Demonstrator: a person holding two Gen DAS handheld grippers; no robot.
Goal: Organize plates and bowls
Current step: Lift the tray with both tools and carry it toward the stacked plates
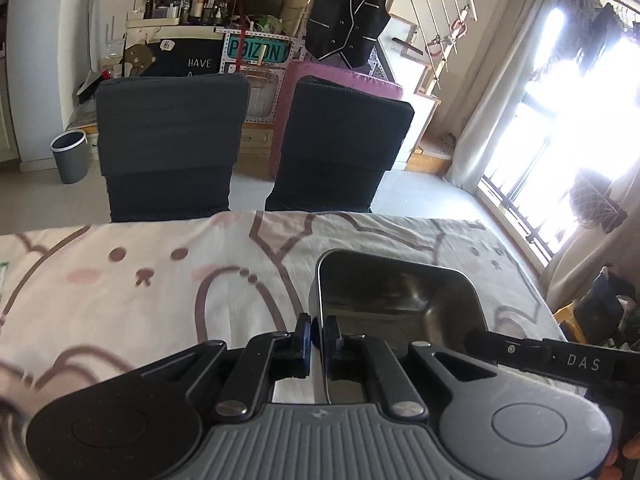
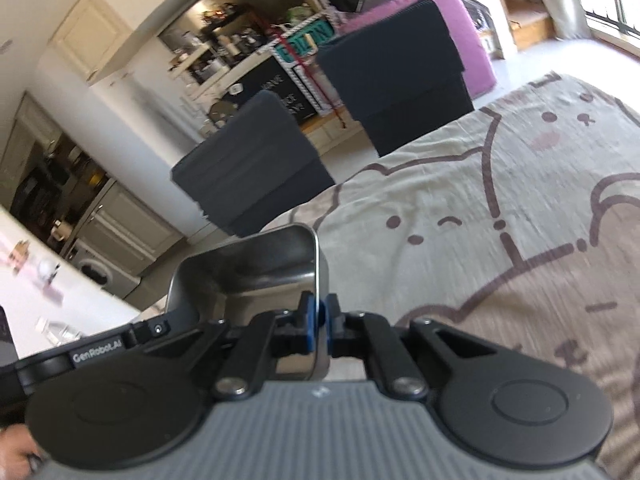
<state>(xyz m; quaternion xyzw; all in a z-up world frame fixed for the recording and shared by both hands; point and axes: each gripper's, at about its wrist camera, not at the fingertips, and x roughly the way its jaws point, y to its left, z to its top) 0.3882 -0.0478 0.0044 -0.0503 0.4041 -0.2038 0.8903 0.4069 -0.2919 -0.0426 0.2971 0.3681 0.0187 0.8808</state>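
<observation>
Together, the left gripper (image 1: 316, 326) and right gripper (image 2: 319, 307) have their jaws pinching opposite walls of the steel tray (image 1: 396, 292), above the cat-print tabletop (image 1: 160, 280).

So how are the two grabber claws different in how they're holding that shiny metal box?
The left gripper pinches the left wall of the metal tray; the right gripper pinches the opposite wall. The left gripper's view looks level; the right gripper's is strongly tilted. Both are shut on the tray's thin rim, each with blue pads, over the cartoon tablecloth.
</observation>
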